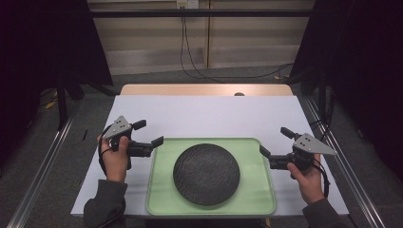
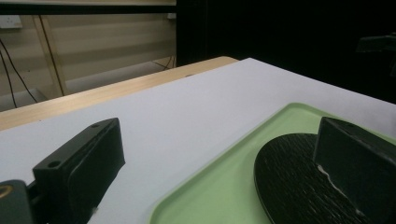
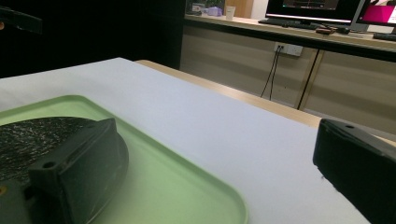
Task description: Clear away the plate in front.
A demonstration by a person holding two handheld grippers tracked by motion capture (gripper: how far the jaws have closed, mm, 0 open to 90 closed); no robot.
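Nearest the camera, a green tray (image 1: 159, 199) carrying a black plate (image 1: 206, 174) lies at the front of the counter (image 1: 204, 116), with the left gripper (image 1: 148, 134) at its left rim and the right gripper (image 1: 274, 141) at its right rim, both with jaws spread wide and empty. If one side bites the rim before the other, I judge the tray could tilt and the loose plate slide. Each gripper view cuts off the tray and plate.

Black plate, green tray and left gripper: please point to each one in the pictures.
black plate (image 1: 206, 174), high view, centre of its top face
green tray (image 1: 161, 190), high view, bare floor at its left
left gripper (image 1: 148, 134), high view, midway between its fingertips
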